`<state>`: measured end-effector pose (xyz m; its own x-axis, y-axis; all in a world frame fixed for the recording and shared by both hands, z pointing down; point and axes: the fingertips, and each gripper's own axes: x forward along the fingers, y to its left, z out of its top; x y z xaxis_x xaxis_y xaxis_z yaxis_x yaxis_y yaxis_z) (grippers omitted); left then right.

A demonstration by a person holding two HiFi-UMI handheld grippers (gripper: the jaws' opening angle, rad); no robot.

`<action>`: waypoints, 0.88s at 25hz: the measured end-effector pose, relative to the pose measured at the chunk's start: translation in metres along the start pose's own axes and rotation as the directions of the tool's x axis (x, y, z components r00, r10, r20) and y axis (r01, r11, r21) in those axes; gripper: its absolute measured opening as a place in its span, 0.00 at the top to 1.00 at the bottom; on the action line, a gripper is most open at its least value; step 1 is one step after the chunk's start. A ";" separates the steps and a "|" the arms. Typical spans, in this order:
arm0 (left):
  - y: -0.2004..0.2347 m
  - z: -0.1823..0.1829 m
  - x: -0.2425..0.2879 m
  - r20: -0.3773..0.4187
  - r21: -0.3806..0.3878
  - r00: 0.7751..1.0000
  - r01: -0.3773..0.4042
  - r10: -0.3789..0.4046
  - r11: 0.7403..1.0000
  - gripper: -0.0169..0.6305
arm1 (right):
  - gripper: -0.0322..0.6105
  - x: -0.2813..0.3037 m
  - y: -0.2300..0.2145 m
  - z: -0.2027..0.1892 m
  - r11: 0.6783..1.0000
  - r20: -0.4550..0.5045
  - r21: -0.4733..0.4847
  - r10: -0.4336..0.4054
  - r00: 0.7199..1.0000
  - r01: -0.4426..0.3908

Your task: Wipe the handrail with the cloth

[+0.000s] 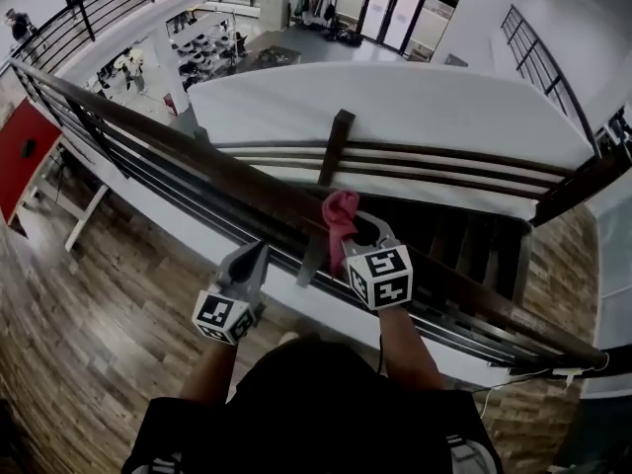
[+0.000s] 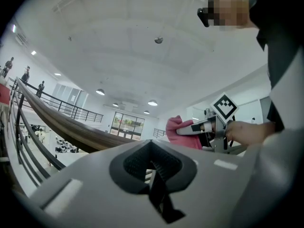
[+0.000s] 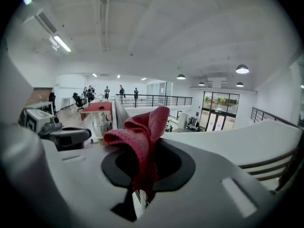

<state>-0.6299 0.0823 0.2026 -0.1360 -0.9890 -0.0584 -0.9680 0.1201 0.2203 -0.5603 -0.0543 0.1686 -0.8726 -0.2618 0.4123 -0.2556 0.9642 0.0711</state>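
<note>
A dark wooden handrail (image 1: 197,151) runs diagonally across the head view, from upper left to lower right. My right gripper (image 1: 357,237) is shut on a pink-red cloth (image 1: 340,217), which hangs bunched just over the rail. In the right gripper view the cloth (image 3: 140,136) sticks up from between the closed jaws. My left gripper (image 1: 254,258) is held on the near side of the rail, to the left of the cloth, shut with nothing in it. The left gripper view shows the rail (image 2: 61,125) stretching away and the cloth (image 2: 183,132) at right.
Below the rail are horizontal metal bars (image 1: 148,171) and a wooden post (image 1: 334,146). A stairwell (image 1: 464,245) drops beyond. A red table (image 1: 25,151) stands at left on the wood floor. People stand far along the balcony (image 1: 39,18).
</note>
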 end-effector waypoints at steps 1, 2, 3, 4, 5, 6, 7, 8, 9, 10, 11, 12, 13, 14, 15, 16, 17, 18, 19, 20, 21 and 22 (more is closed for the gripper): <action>-0.001 0.000 0.001 -0.004 -0.002 1.000 0.004 -0.004 1.000 0.98 | 0.88 0.001 -0.002 -0.002 1.000 -0.023 -0.027 -0.014 1.000 0.013; -0.001 0.001 0.002 -0.008 -0.005 1.000 0.010 -0.010 1.000 0.97 | 0.88 0.001 -0.003 -0.005 0.999 -0.047 -0.049 -0.026 0.999 0.024; -0.002 0.001 0.003 -0.012 -0.009 1.000 0.017 -0.017 1.000 0.98 | 0.88 0.002 -0.003 -0.008 0.997 -0.067 -0.065 -0.036 0.997 0.032; -0.001 0.000 0.003 -0.016 -0.015 1.000 0.023 -0.023 1.000 0.98 | 0.88 0.002 -0.003 -0.010 0.997 -0.083 -0.074 -0.044 0.996 0.038; 0.000 -0.002 0.003 -0.019 -0.020 0.999 0.029 -0.029 0.999 0.98 | 0.88 0.001 -0.003 -0.013 0.996 -0.093 -0.076 -0.050 0.994 0.043; 0.000 -0.003 0.003 -0.021 -0.026 0.999 0.034 -0.035 0.999 0.97 | 0.88 0.001 -0.004 -0.015 0.996 -0.098 -0.071 -0.054 0.994 0.047; 0.000 -0.004 0.003 -0.022 -0.032 0.999 0.040 -0.040 0.999 0.98 | 0.88 0.000 -0.005 -0.017 0.997 -0.101 -0.065 -0.059 0.993 0.053; -0.001 -0.005 0.004 -0.024 -0.038 0.999 0.045 -0.046 0.998 0.97 | 0.88 -0.002 -0.006 -0.018 0.997 -0.105 -0.058 -0.064 0.992 0.058; -0.002 -0.007 0.005 -0.027 -0.044 0.998 0.051 -0.053 0.998 0.98 | 0.88 -0.003 -0.009 -0.019 0.997 -0.109 -0.052 -0.068 0.992 0.062; -0.003 -0.008 0.006 -0.031 -0.049 0.998 0.058 -0.059 0.997 0.98 | 0.88 -0.005 -0.011 -0.020 0.997 -0.112 -0.045 -0.071 0.991 0.066; -0.004 -0.010 0.006 -0.034 -0.053 0.997 0.064 -0.066 0.997 0.98 | 0.88 -0.007 -0.014 -0.021 0.997 -0.114 -0.036 -0.074 0.991 0.071; -0.005 -0.012 0.007 -0.037 -0.056 0.997 0.071 -0.073 0.996 0.98 | 0.88 -0.008 -0.015 -0.021 0.997 -0.115 -0.026 -0.078 0.990 0.075; -0.005 -0.013 0.008 -0.038 -0.058 0.996 0.077 -0.080 0.995 0.98 | 0.88 -0.010 -0.017 -0.022 0.997 -0.116 -0.016 -0.082 0.990 0.081; -0.006 -0.014 0.009 -0.040 -0.060 0.995 0.085 -0.087 0.995 0.98 | 0.88 -0.012 -0.019 -0.023 0.996 -0.116 -0.007 -0.088 0.989 0.087; -0.007 -0.014 0.011 -0.041 -0.061 0.995 0.093 -0.095 0.994 0.98 | 0.88 -0.015 -0.020 -0.023 0.995 -0.117 -0.001 -0.095 0.989 0.095; -0.008 -0.014 0.013 -0.043 -0.061 0.994 0.102 -0.104 0.993 0.98 | 0.88 -0.018 -0.022 -0.025 0.995 -0.119 0.001 -0.103 0.988 0.104; -0.010 -0.014 0.014 -0.044 -0.060 0.992 0.112 -0.114 0.992 0.97 | 0.88 -0.020 -0.023 -0.026 0.993 -0.121 0.002 -0.113 0.986 0.114; -0.011 -0.014 0.016 -0.045 -0.057 0.991 0.122 -0.125 0.991 0.98 | 0.88 -0.023 -0.025 -0.028 0.992 -0.123 0.004 -0.123 0.985 0.124; -0.013 -0.014 0.018 -0.047 -0.053 0.990 0.134 -0.137 0.990 0.97 | 0.88 -0.025 -0.027 -0.029 0.991 -0.124 0.006 -0.132 0.983 0.134; -0.016 -0.014 0.020 -0.049 -0.048 0.988 0.146 -0.149 0.988 0.98 | 0.88 -0.028 -0.029 -0.031 0.989 -0.123 0.011 -0.142 0.982 0.145; -0.018 -0.015 0.021 -0.052 -0.044 0.986 0.159 -0.161 0.986 0.98 | 0.88 -0.030 -0.031 -0.033 0.988 -0.122 0.016 -0.151 0.981 0.154; -0.022 -0.017 0.022 -0.057 -0.041 0.983 0.170 -0.173 0.985 0.97 | 0.88 -0.033 -0.033 -0.036 0.986 -0.121 0.022 -0.160 0.980 0.164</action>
<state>-0.6083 0.0562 0.2130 0.0452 -0.9982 -0.0402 -0.9675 -0.0538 0.2472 -0.5085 -0.0758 0.1859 -0.7638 -0.4053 0.5023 -0.4038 0.9072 0.1180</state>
